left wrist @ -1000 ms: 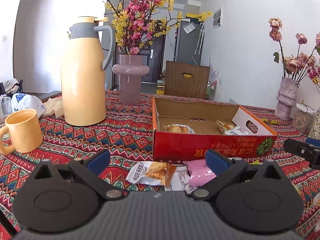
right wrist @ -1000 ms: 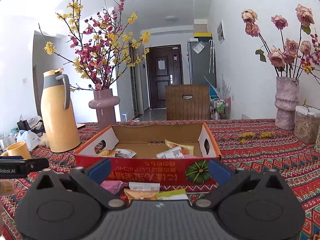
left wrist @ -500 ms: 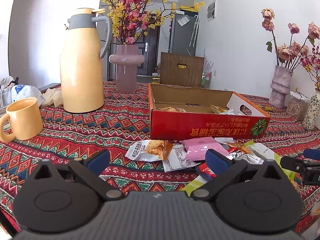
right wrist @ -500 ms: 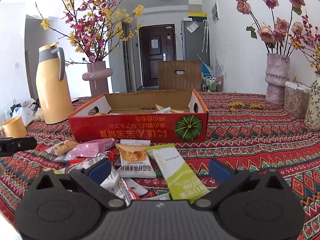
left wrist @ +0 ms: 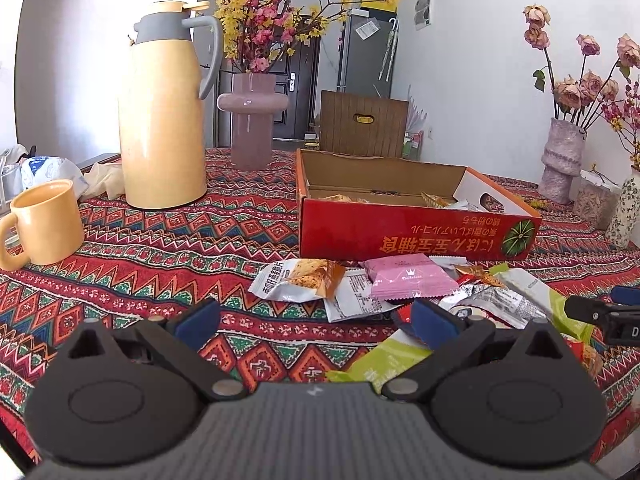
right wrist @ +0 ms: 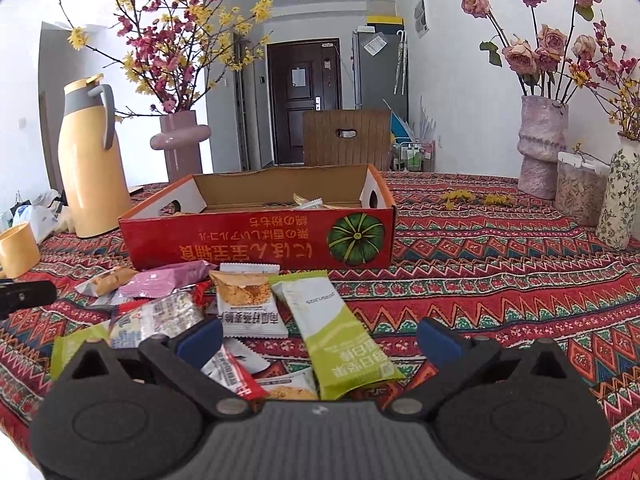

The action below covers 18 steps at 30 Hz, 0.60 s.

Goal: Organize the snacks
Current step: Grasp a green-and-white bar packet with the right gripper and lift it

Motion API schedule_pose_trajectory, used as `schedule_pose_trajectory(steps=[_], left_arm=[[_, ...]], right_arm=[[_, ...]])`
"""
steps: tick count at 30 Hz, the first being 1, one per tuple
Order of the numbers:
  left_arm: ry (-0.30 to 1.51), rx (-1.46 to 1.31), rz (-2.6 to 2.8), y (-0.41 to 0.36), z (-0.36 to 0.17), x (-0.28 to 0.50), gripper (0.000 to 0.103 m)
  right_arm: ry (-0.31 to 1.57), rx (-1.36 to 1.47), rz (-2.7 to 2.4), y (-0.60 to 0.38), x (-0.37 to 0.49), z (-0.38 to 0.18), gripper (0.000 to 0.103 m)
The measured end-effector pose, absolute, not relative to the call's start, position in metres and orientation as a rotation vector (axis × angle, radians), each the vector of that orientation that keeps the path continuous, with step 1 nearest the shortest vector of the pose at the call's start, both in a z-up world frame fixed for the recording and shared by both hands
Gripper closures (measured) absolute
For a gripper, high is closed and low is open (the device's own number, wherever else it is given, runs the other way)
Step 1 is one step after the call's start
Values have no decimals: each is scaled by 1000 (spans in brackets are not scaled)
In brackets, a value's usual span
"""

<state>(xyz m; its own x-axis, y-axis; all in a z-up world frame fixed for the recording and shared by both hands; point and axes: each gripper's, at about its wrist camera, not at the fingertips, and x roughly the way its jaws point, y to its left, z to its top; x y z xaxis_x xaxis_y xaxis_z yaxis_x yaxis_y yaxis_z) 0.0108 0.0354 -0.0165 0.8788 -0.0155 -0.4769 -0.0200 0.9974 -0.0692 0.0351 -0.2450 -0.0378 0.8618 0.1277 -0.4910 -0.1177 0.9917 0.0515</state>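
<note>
Both grippers have drawn back from the red cardboard box (right wrist: 256,236) over the past second, bringing a scatter of snack packets into view on the patterned bench (right wrist: 500,264). The left gripper (left wrist: 316,320) and right gripper (right wrist: 320,336) hover low with jaws released, holding nothing. A pink packet (left wrist: 412,278) lies just in front of the box, touching a white-and-orange packet (left wrist: 298,278). A green-and-white packet (right wrist: 340,332) rests between the right gripper's fingers, beside a meat-floss packet (right wrist: 248,300). A few packets sit inside the box. A yellow thermos (left wrist: 164,112) and yellow mug (left wrist: 44,226) stand well to the left.
</note>
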Motion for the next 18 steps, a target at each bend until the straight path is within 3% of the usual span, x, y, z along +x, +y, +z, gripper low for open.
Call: schedule_pose_trajectory(steps=[2,6,18], left_arm=[[503,-73,4,35,-17,11,0],[514,-71,9,35,-18,12,0],[542,-70,28,37,-23,16,0]], right_arm=[[541,10,130,-247,47,-40,2],[606,-38,163,-244,71,-48,22],[720,-74,226,-240,109,-62,47]])
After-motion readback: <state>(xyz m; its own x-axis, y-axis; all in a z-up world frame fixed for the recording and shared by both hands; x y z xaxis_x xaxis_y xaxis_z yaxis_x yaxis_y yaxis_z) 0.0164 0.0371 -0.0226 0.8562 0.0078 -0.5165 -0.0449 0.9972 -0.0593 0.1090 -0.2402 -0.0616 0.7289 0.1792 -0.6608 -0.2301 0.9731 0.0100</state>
